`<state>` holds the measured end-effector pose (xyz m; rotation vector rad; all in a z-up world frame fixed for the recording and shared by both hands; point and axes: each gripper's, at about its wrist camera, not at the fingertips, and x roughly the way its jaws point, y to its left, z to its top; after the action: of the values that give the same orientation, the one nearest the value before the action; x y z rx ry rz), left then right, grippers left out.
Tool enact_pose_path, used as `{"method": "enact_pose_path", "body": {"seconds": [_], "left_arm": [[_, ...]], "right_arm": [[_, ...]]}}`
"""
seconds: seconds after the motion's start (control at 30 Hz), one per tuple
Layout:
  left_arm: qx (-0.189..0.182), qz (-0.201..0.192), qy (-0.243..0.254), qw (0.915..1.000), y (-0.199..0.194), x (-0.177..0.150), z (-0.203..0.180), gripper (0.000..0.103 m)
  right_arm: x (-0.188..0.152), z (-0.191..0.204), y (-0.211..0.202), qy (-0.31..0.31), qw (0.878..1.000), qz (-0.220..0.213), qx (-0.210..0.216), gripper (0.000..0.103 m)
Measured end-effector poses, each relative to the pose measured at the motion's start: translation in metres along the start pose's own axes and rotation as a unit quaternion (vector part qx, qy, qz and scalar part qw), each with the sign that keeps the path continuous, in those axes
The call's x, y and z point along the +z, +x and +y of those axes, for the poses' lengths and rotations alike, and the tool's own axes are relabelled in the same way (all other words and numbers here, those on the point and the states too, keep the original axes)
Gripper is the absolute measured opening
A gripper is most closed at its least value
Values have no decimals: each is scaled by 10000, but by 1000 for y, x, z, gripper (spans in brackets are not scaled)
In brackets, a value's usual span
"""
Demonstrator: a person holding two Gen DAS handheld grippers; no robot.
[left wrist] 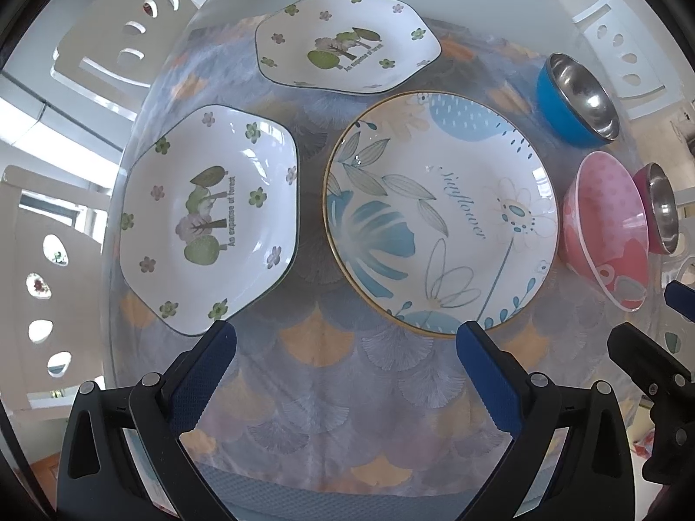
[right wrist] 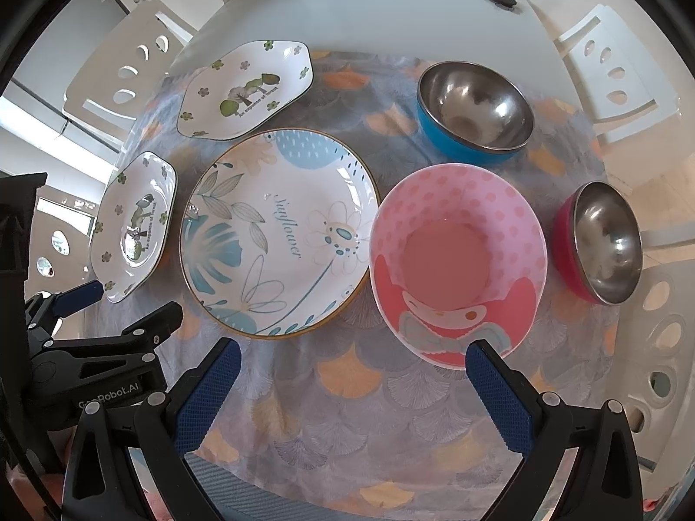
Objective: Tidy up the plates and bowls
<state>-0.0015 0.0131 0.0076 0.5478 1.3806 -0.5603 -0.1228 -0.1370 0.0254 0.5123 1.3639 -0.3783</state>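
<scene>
While nothing is gripped yet, the left gripper (left wrist: 345,338) is held with its jaws wide apart above the patterned tablecloth (left wrist: 330,395), near the front rims of the near hexagonal plate (left wrist: 208,221) and the round sunflower plate (left wrist: 438,212). The right gripper (right wrist: 352,358) is likewise spread and empty, poised just before the pink bowl (right wrist: 456,260). All dishes are laid out singly, apparently so that like can be stacked with like: a far hexagonal plate (left wrist: 347,41) lies beyond the round one, while the blue steel bowl (right wrist: 475,110) and the red steel bowl (right wrist: 601,243) are set on the right, apart from each other. White chairs (right wrist: 608,69) are ranged around the table; no stacking is judged to be done so far.
</scene>
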Motion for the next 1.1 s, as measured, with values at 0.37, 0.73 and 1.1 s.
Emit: {"method": "enact_pose_path", "body": {"seconds": [0.37, 0.73, 1.1], "left_arm": [[43, -11, 9, 10000, 2, -1, 0, 101], [46, -49, 27, 10000, 1, -3, -1, 101], [70, -48, 51, 10000, -1, -1, -4, 101]], "right_arm": [[-2, 1, 0, 8, 10000, 21, 4, 103], [-2, 2, 1, 3, 10000, 31, 17, 103], [-2, 2, 0, 11, 10000, 35, 20, 103]]}}
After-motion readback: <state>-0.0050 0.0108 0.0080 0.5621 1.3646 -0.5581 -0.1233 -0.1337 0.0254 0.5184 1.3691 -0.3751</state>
